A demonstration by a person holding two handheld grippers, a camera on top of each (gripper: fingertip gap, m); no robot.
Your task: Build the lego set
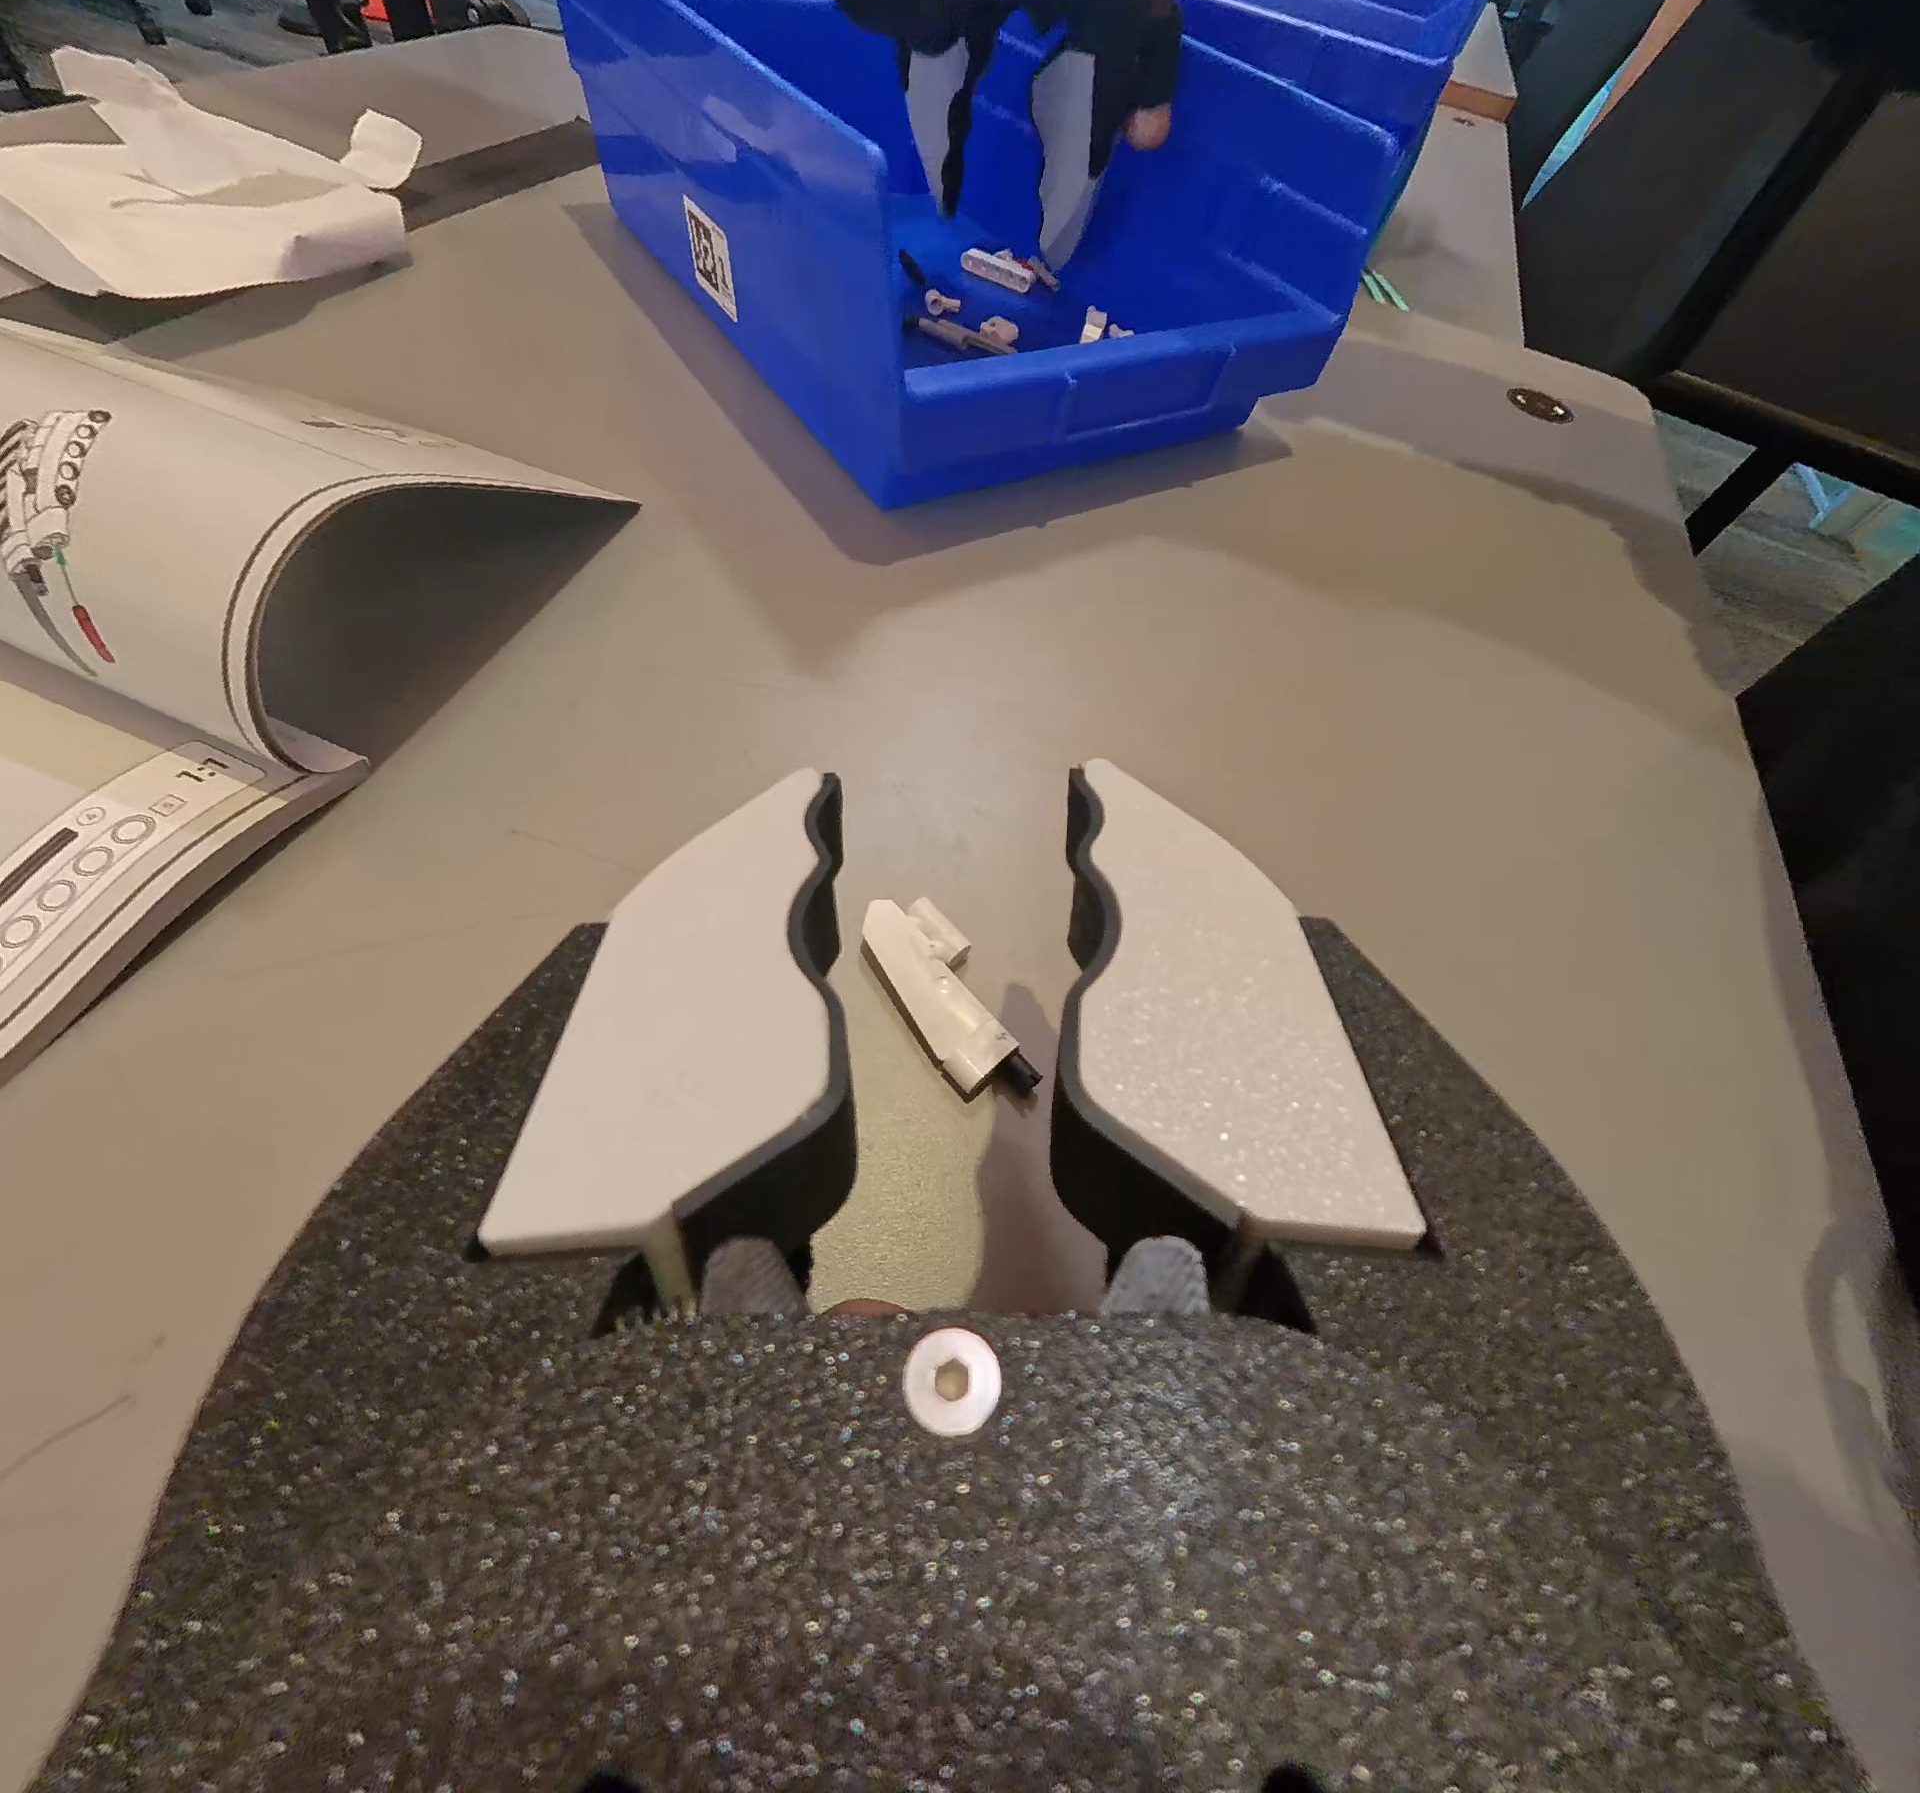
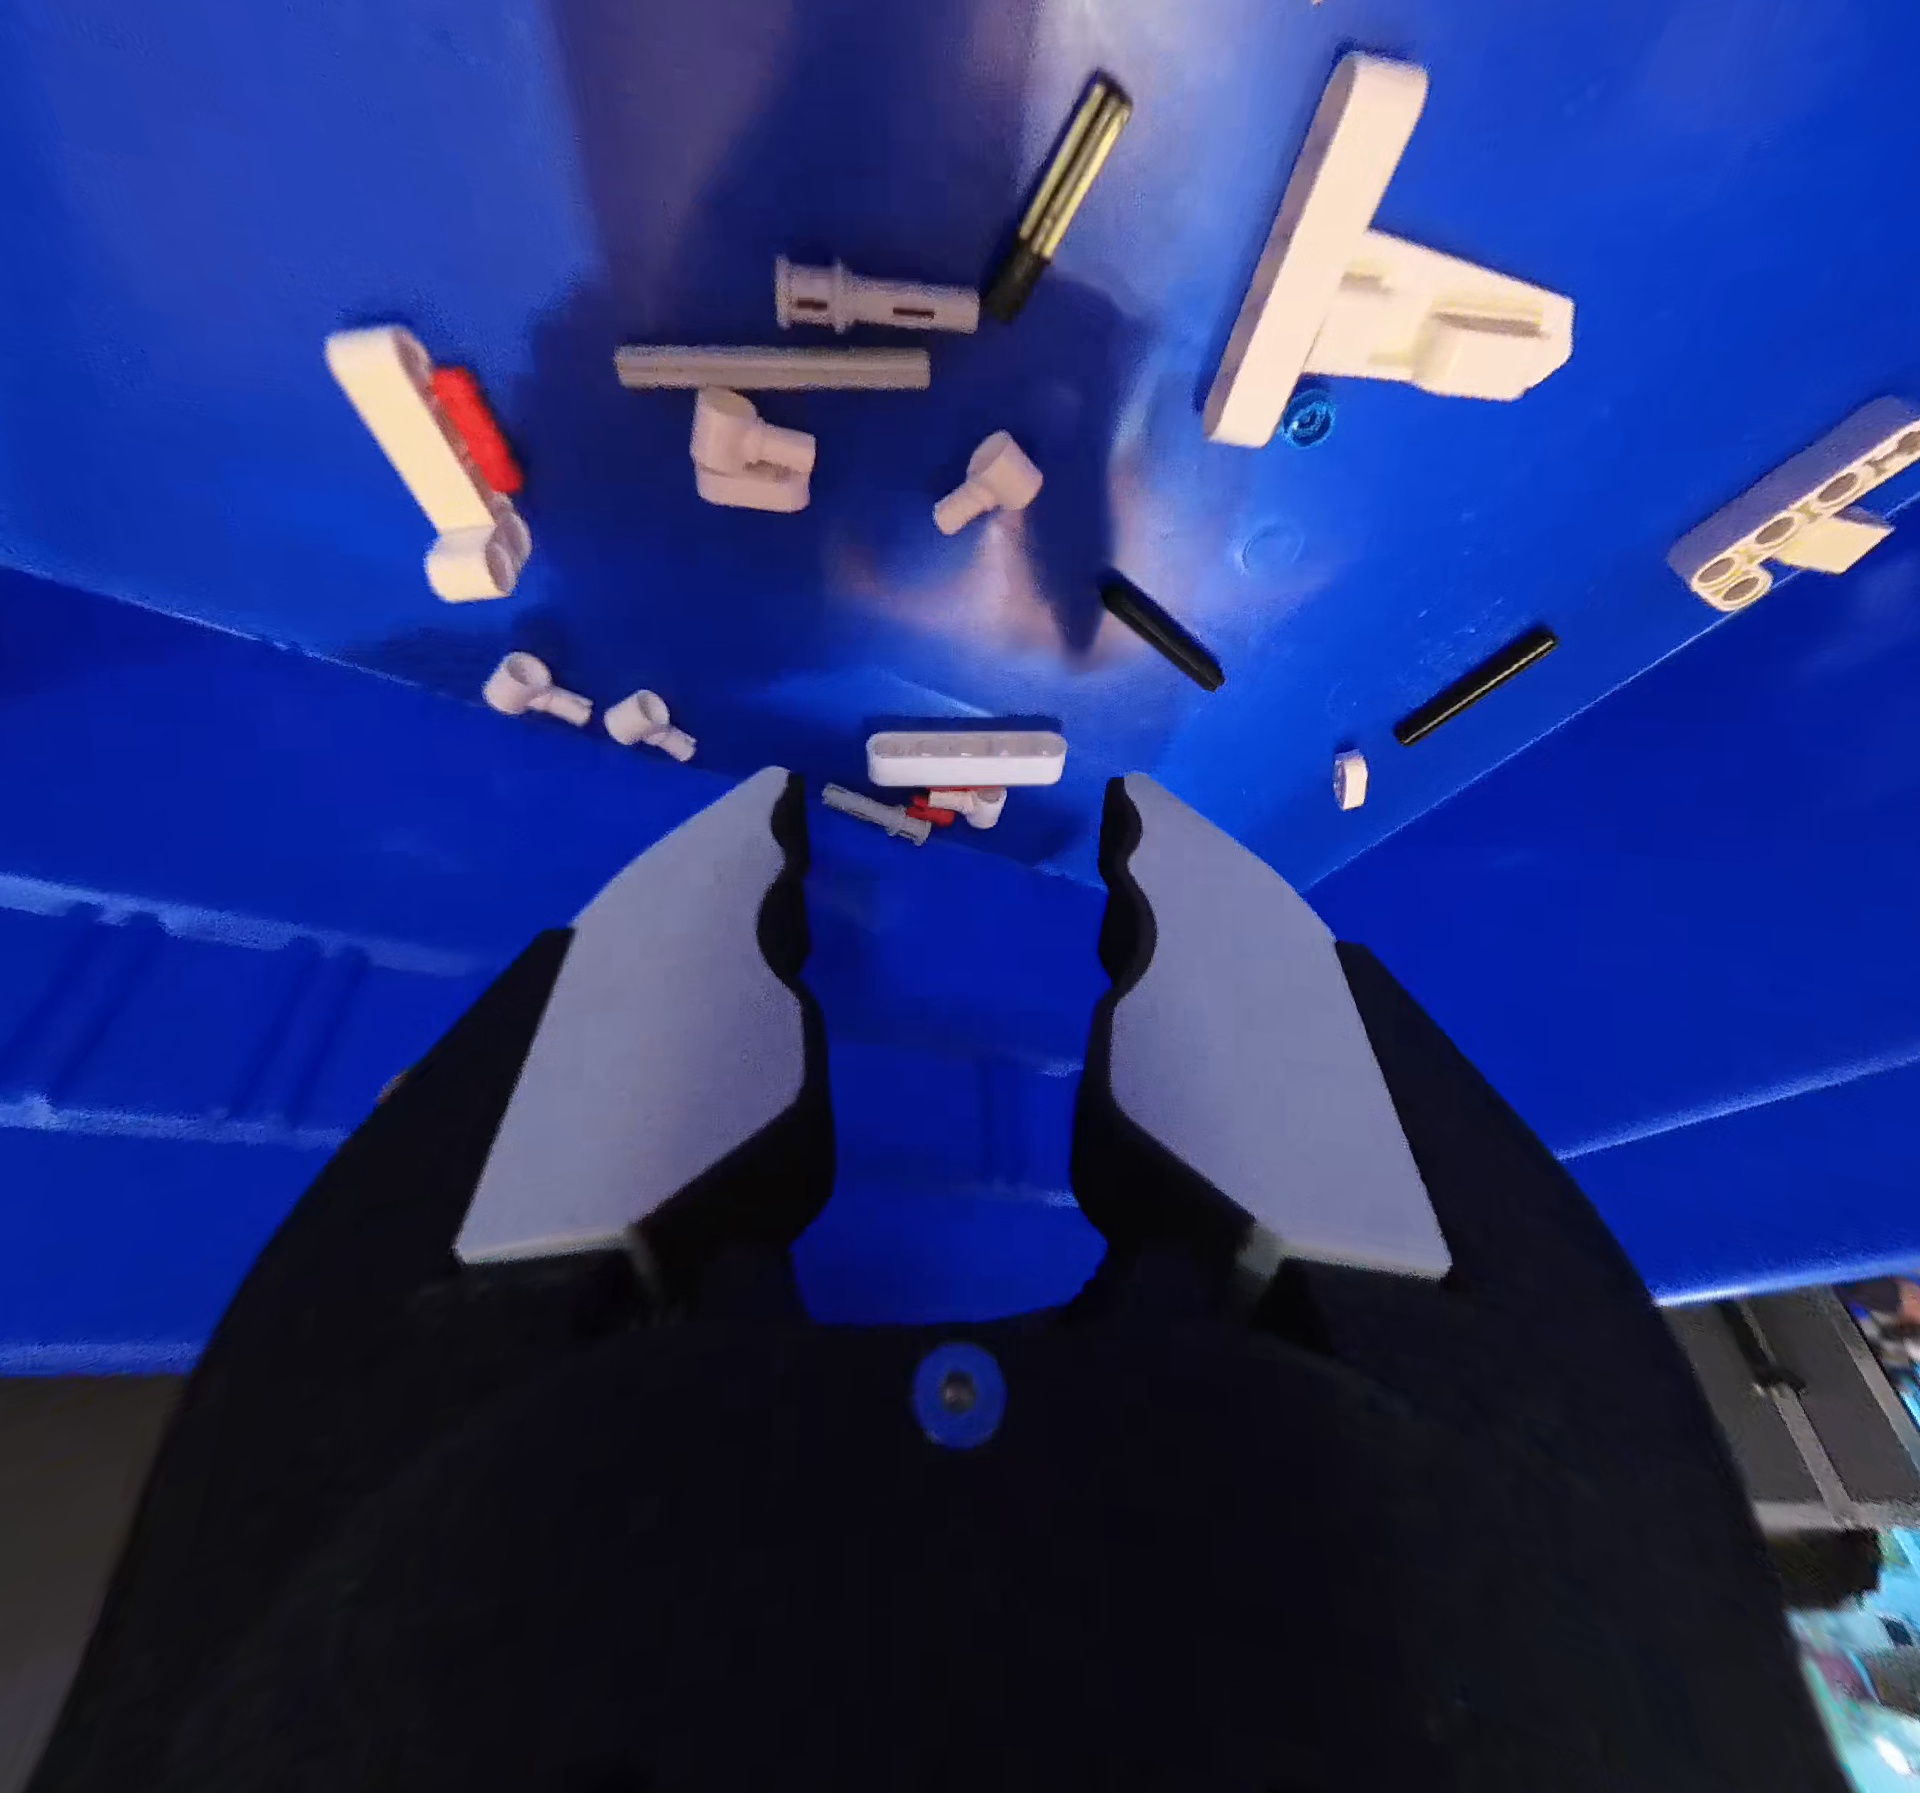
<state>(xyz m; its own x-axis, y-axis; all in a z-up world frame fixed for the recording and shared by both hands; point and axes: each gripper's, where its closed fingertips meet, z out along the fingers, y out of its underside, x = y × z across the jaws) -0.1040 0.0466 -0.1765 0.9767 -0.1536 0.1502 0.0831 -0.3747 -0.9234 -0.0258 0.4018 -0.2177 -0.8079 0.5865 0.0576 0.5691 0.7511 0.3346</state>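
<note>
Both grippers' fingers wide, bare: left [image 1: 954, 787] over grey table [image 1: 1299, 704]; right [image 2: 951, 793] inside blue bin [image 2: 312, 133].

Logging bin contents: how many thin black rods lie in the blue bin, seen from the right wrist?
3. One black rod lies upper centre, another sits mid-floor, a third lies toward the right wall of the blue bin. Others may be hidden.

Open instruction booklet [image 1: 156, 600], crumpled white paper [image 1: 187, 185], grey table [image 1: 1247, 704]
</note>
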